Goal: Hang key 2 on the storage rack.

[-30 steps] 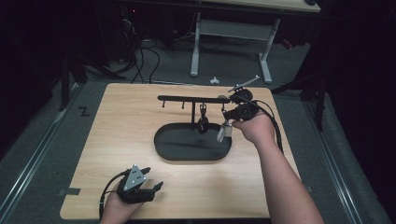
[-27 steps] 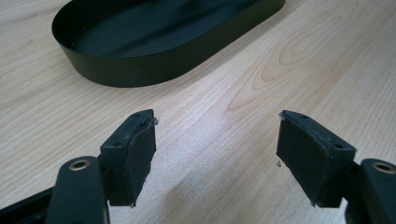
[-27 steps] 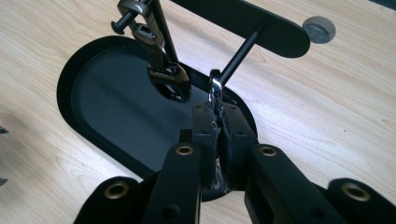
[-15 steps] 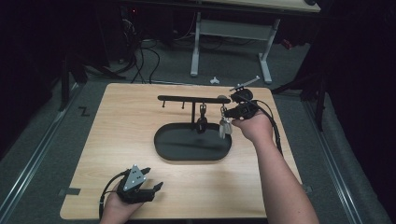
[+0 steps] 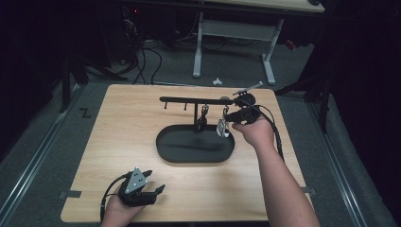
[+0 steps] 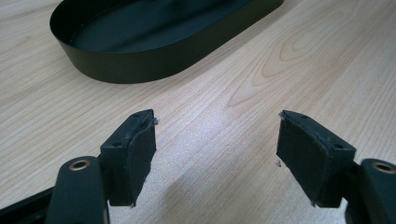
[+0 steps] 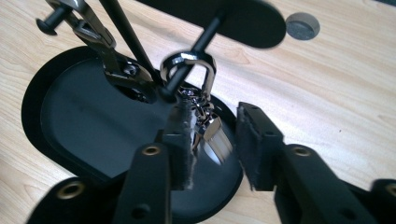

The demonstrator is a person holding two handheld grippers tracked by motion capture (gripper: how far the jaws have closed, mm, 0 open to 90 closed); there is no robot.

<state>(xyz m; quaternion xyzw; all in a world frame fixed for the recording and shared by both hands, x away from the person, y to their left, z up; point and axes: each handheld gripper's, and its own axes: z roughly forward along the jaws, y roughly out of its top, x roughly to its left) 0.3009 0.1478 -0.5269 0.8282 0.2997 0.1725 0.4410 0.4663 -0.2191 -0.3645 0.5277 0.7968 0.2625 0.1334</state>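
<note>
Keychain [image 5: 222, 127] hangs over black tray [image 5: 165, 146] on wooden table [image 5: 132, 113].

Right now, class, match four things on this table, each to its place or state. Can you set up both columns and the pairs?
1 black oval tray
2 silver key ring
3 left gripper
4 right gripper

A hangs on a rack peg
B jaws apart, just been opening, keys between them
C at the near table edge, jaws holding nothing
D under the rack

Pairs: 1-D, 2-A, 3-C, 4-B
</note>
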